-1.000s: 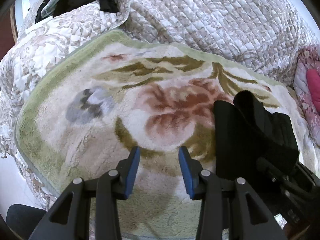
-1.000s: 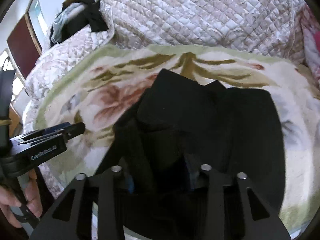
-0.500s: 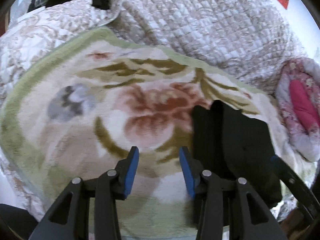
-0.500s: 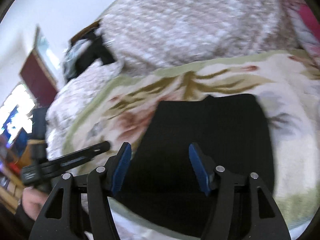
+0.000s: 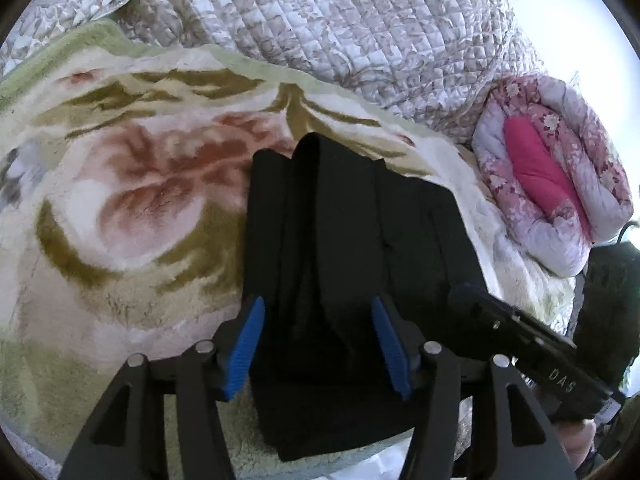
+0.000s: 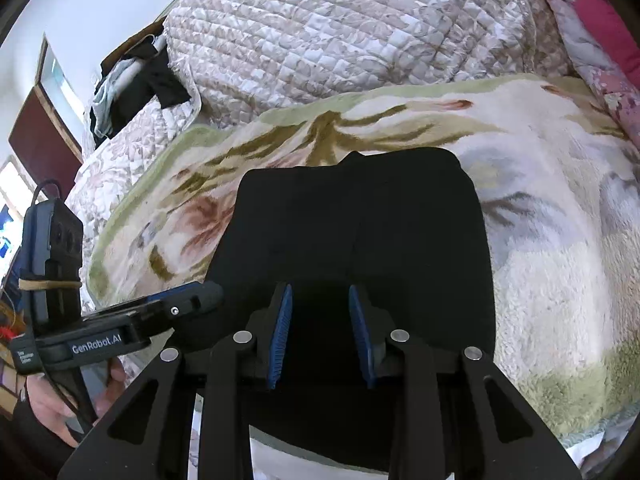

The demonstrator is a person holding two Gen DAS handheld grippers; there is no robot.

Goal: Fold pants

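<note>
The folded black fabric pants [image 6: 360, 232] lie on the fleecy floral blanket [image 6: 540, 280] on the bed. Left gripper [image 5: 318, 344] and right gripper [image 6: 320, 332]: jaws open, empty. Smooth the raised ridge before the next fold.

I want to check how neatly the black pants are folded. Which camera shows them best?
The right wrist view: the black pants lie as a nearly whole rectangle on the floral blanket, both far corners visible. The left wrist view shows them from the side, with layered folds, the right edge partly behind the right gripper.
</note>
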